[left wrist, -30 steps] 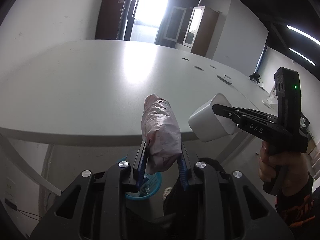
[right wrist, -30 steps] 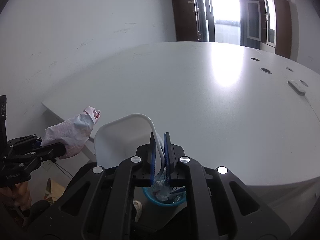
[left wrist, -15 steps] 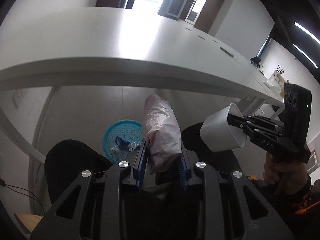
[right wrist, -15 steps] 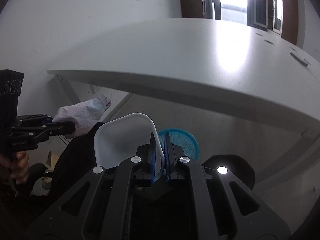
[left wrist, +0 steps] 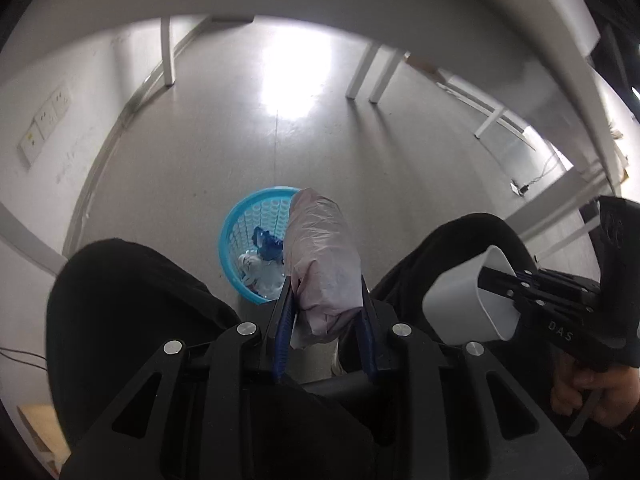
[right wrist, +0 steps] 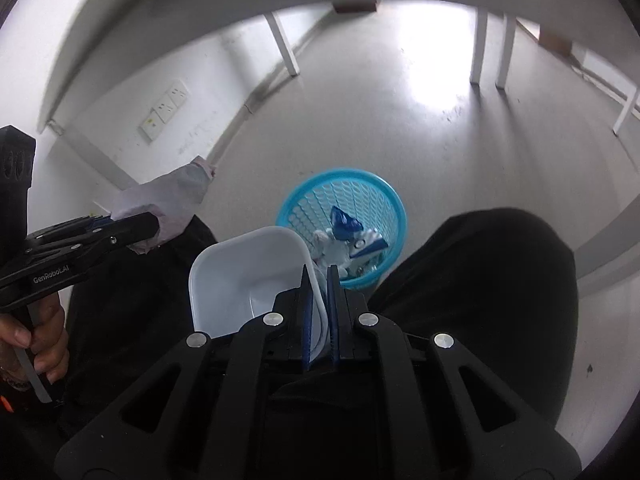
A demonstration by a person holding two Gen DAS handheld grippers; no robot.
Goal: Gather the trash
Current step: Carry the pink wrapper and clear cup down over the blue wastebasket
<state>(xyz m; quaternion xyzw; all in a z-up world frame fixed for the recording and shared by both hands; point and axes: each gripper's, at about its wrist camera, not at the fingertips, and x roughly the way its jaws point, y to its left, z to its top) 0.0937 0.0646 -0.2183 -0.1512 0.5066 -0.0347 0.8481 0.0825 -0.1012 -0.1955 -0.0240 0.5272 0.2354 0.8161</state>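
The left gripper (left wrist: 325,312) is clamping a crumpled pinkish wad of paper (left wrist: 322,264) between its blue pads, and in the left wrist view the wad's long axis is running up the frame from the jaws, its free rounded end pointing toward the upper middle and overlapping the right rim of the blue basket (left wrist: 240,224). In the right wrist view the same wad (right wrist: 168,204) is sitting at the left of the frame, its long axis slanting from lower left to upper right, away from the jaws.

The right gripper (right wrist: 319,304) is pinching the thin rim of a white plastic tub (right wrist: 244,276), its pads closed almost together on that wall. The tub is lying just left of centre in that view with its open mouth facing the camera, and its inside is looking bare. From the left wrist view the tub (left wrist: 468,304) is hanging at the right edge, mouth tilted toward the upper right.

The blue basket (right wrist: 380,200) is standing on the pale floor (right wrist: 460,140) below both grippers, between the person's dark trouser legs (right wrist: 480,280). Inside it, white crumpled scraps and a dark blue wrapper (right wrist: 344,222) are lying in a heap. A hand (right wrist: 40,336) is gripping the left tool's handle at the lower left edge
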